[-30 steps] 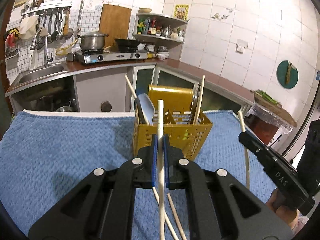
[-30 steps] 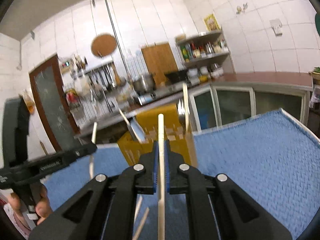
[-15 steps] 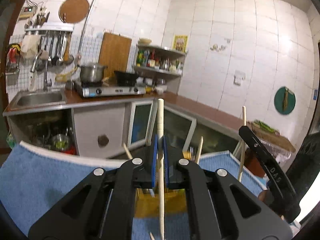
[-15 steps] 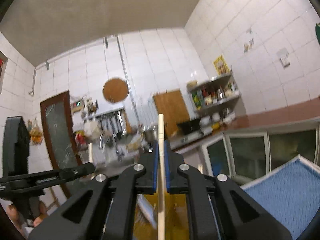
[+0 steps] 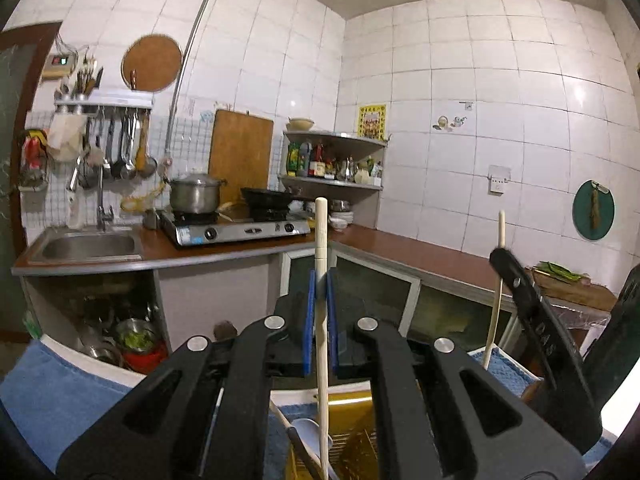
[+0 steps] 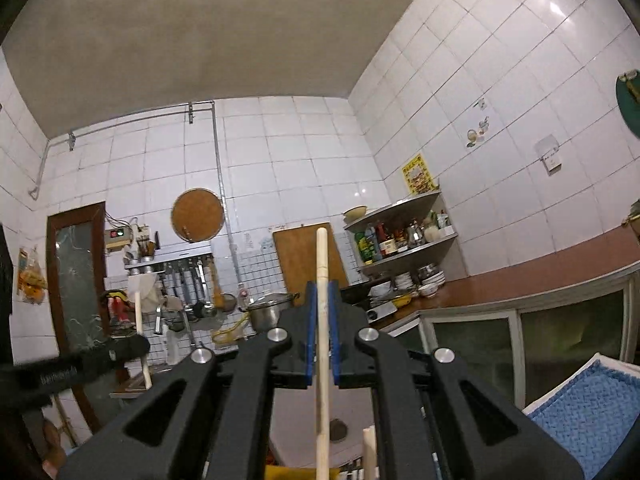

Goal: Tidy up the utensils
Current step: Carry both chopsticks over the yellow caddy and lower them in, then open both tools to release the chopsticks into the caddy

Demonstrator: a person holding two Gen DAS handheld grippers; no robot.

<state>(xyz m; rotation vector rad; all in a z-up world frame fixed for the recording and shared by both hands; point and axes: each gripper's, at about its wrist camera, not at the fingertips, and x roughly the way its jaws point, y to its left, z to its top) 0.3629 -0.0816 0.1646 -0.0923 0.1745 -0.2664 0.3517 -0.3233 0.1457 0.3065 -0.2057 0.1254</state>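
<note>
My left gripper [image 5: 320,280] is shut on a pale wooden chopstick [image 5: 321,236] that stands upright between its blue pads. Below it, at the bottom of the left wrist view, lies the yellow utensil basket [image 5: 356,440] with a white spoon [image 5: 308,430] in it. My right gripper [image 6: 321,292] is likewise shut on a second upright chopstick [image 6: 322,256]. That second chopstick [image 5: 496,280] and the right gripper's black finger [image 5: 532,320] show at the right of the left wrist view. A sliver of the basket [image 6: 280,472] shows under the right gripper.
The blue towel [image 5: 52,400] covers the table [image 6: 588,412] below both grippers. Behind stand a counter with sink [image 5: 88,246], gas stove [image 5: 236,232] with a pot, corner shelf [image 5: 332,160] and tiled walls. A hand [image 6: 52,452] holds the left gripper.
Both grippers have risen and tilted upward with their chopsticks. The basket has slid from the middle of each view to the bottom edge, and wall and ceiling now fill the frames.
</note>
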